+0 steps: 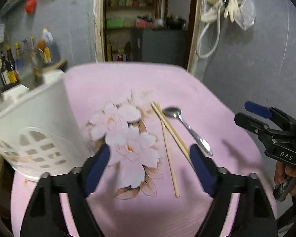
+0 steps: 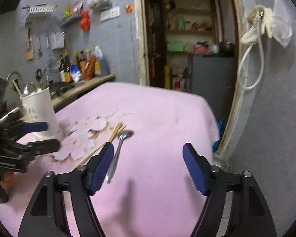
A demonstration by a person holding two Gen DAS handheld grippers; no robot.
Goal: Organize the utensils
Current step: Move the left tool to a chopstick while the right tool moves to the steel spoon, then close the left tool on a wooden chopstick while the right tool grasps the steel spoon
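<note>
A metal spoon (image 1: pixel 185 127) and a pair of wooden chopsticks (image 1: pixel 167 136) lie on the pink flowered tablecloth (image 1: pixel 128 90), side by side. A white utensil holder (image 1: pixel 35 122) stands at the left. My left gripper (image 1: pixel 150 158) is open and empty above the cloth, its right finger near the chopsticks' and the spoon's handle. My right gripper (image 2: pixel 148 158) is open and empty; the spoon (image 2: pixel 120 146) and chopsticks (image 2: pixel 112 136) lie by its left finger. The holder (image 2: pixel 41 110) holds a spoon and other utensils. Each gripper shows in the other's view: the right one (image 1: pixel 254 116), the left one (image 2: pixel 47 134).
A kitchen counter (image 2: pixel 84 88) with sauce bottles (image 2: pixel 79 67) runs behind the table at the left. An open doorway (image 2: pixel 189 39) with shelves is behind. A hose and gloves (image 2: pixel 262 25) hang on the grey wall at the right. The table's far right corner (image 2: pixel 207 106) drops off near the doorframe.
</note>
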